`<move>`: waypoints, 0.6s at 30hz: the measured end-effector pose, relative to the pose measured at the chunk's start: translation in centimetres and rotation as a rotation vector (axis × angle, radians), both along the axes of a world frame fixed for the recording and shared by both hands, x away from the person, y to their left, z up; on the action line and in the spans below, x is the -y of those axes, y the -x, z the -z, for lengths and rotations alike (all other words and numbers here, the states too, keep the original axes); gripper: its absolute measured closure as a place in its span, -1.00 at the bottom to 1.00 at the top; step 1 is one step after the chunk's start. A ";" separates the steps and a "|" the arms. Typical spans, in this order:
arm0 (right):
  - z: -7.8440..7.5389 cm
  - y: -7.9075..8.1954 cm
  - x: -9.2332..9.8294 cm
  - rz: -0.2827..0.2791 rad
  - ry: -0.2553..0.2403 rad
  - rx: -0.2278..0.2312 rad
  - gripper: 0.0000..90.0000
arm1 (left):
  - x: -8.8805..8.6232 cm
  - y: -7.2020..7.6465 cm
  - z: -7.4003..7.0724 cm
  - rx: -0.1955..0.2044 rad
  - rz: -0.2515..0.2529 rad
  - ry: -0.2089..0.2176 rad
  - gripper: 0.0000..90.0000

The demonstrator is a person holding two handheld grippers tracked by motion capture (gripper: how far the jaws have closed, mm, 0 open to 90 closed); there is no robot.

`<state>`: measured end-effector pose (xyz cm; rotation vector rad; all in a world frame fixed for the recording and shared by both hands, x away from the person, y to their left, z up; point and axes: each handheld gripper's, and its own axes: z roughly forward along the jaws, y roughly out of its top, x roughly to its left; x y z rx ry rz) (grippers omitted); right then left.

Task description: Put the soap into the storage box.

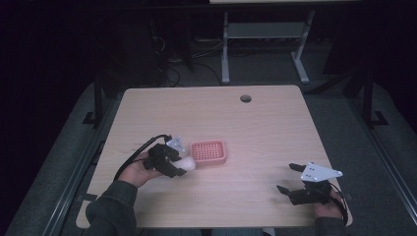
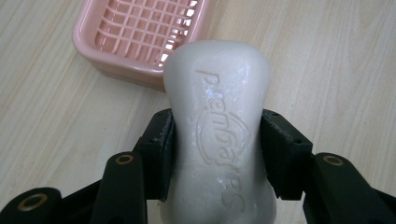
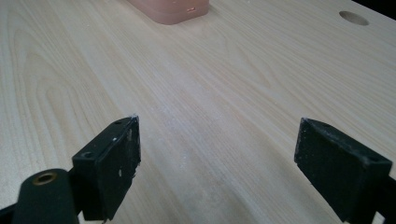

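The left gripper (image 1: 183, 166) holds a white bar of soap (image 2: 219, 126). Its two black fingers (image 2: 159, 149) press on both sides of the soap, near the middle. The soap has raised letters on top. It sits just above the tabletop (image 1: 255, 132), at about 9 o'clock from the pink soap dish (image 1: 208, 151) and almost touching its edge. The dish has a grid floor. The right gripper (image 1: 287, 178) rests low at about 4 o'clock on the tabletop, well apart from the dish. Its fingers (image 3: 116, 158) stand wide with nothing between them.
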<state>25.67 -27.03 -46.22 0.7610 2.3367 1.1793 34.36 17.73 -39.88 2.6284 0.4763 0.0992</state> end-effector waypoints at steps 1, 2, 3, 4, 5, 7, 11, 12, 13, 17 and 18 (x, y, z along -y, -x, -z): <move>0.0 0.0 0.0 0.000 0.000 0.000 -0.70 | 0.1 0.0 0.0 -0.002 -0.002 -0.001 0.09; 0.0 0.0 0.0 0.000 0.000 0.000 -0.70 | 0.1 0.0 0.0 -0.002 -0.002 -0.001 0.09; 0.0 0.0 0.0 0.000 -0.002 0.000 -0.70 | 0.2 -0.1 0.0 0.001 0.003 -0.001 0.09; 0.0 0.0 0.0 0.000 -0.002 0.000 -0.70 | 0.3 -0.2 -0.1 -0.002 0.003 -0.002 0.09; 0.0 0.0 0.0 0.000 -0.002 0.001 -0.69 | 0.4 -0.3 -0.1 0.001 0.003 0.000 0.09; 0.0 0.0 0.0 -0.001 -0.001 0.002 -0.69 | 0.6 -0.5 -0.1 0.002 0.008 -0.004 0.09; 0.0 0.0 0.0 0.000 -0.004 0.002 -0.69 | 0.8 -0.7 -0.3 0.000 0.009 -0.004 0.09; 0.0 0.0 0.0 0.000 -0.003 0.000 -0.69 | 0.9 -0.8 -0.2 0.001 0.007 -0.002 0.09; 0.0 0.0 0.0 -0.002 -0.002 0.002 -0.70 | 0.9 -0.9 -0.2 0.001 0.007 -0.005 0.09; 0.0 0.0 0.0 0.002 -0.006 0.005 -0.69 | 1.1 -1.2 -0.3 0.002 0.006 -0.005 0.09; 0.0 0.0 0.1 0.003 -0.006 0.006 -0.69 | 1.2 -1.2 -0.3 0.002 0.006 -0.005 0.09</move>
